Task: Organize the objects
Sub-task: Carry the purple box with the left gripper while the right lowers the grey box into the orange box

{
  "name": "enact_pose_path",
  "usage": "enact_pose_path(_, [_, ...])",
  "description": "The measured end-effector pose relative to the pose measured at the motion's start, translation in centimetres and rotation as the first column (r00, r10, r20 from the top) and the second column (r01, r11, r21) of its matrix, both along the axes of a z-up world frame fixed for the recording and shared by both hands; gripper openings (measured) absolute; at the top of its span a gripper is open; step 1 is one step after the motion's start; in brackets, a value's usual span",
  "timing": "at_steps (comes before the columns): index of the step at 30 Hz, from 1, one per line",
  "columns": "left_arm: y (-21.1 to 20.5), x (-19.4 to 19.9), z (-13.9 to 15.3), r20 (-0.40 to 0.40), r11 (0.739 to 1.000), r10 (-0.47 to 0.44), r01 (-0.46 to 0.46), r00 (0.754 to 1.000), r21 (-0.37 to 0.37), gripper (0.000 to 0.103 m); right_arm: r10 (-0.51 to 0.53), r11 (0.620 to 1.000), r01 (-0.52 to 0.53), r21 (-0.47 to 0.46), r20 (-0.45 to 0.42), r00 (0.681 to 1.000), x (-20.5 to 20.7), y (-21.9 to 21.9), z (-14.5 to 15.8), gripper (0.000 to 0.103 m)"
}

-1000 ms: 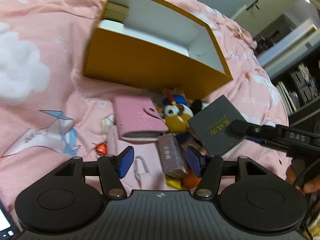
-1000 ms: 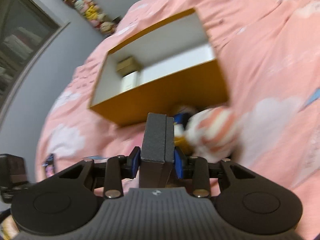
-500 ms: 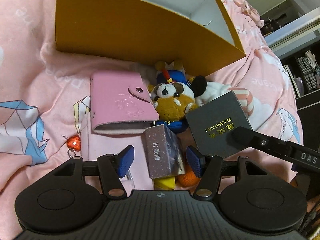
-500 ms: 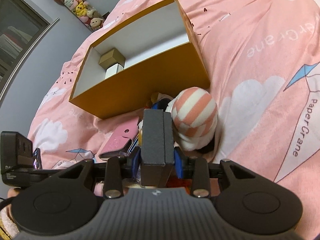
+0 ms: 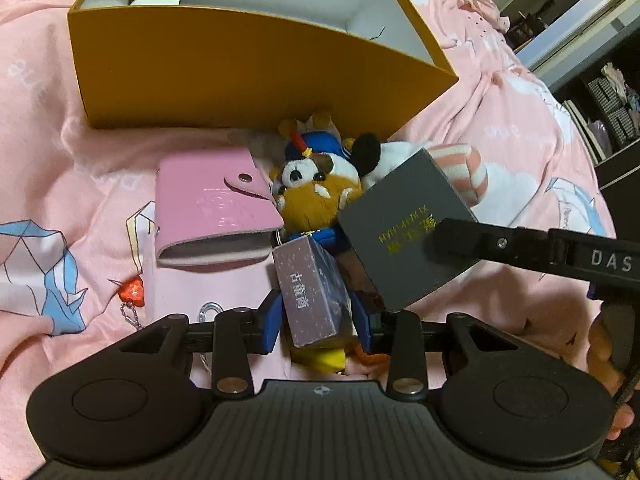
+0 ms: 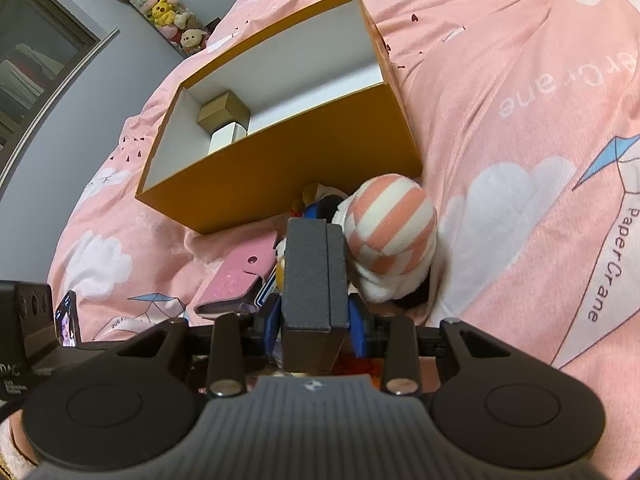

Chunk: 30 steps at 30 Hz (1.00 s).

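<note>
An open orange box (image 5: pixel 240 72) lies on the pink bedspread, with a gold small box (image 6: pixel 224 114) and a white one (image 6: pixel 226 138) in its far corner. In front of it lie a pink wallet (image 5: pixel 208 208), a red panda plush (image 5: pixel 316 196) and a striped plush (image 6: pixel 392 232). My left gripper (image 5: pixel 316 320) is closing its jaws on a purple speckled box (image 5: pixel 312 288); the blue pads meet both its sides. My right gripper (image 6: pixel 314 324) is shut on a dark grey box (image 6: pixel 312 272), held just right of the purple one.
A red charm on a chain (image 5: pixel 132 292) lies left of my left gripper, and a yellow item (image 5: pixel 324 356) sits under the purple box. A phone (image 6: pixel 66 320) shows at the left edge. Shelves (image 5: pixel 608 92) stand past the bed's right side.
The left gripper moved forward and down over the purple box, and its jaws narrowed from wide apart to the box's sides. The right gripper kept its grip on the grey box.
</note>
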<state>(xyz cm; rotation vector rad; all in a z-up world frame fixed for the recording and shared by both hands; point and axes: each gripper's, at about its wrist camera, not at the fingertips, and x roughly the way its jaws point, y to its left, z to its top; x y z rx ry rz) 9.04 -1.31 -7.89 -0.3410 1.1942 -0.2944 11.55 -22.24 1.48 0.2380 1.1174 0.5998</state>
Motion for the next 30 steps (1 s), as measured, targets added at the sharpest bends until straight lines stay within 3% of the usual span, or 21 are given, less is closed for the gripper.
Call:
enact_pose_path(6, [-0.6,0.0,-1.2,-0.044,1.000,-0.001,0.001,0.999,-0.013,0.040,-0.001,1.000,0.001,-0.009,0.009,1.000,-0.1,0.1,0.0,0.037])
enact_pose_path(13, [0.3,-1.4,1.6,0.107,0.999,0.032,-0.035,0.994,0.028,0.026,0.010,1.000,-0.009,-0.017,0.048,0.999,-0.5,0.3,0.8,0.037])
enact_pose_path(21, [2.2,-2.6,4.4,0.213,0.997,0.078,-0.081,0.974,0.006,0.026,0.059,0.998,-0.058,-0.018,0.123,0.991,-0.9,1.4,3.0,0.035])
enact_pose_path(30, [4.5,-2.3,8.0,0.280,0.991,0.135,-0.127,0.951,-0.046,0.026,0.102,0.994,-0.108,0.022,0.210,0.972,0.2,3.1,6.5,0.035])
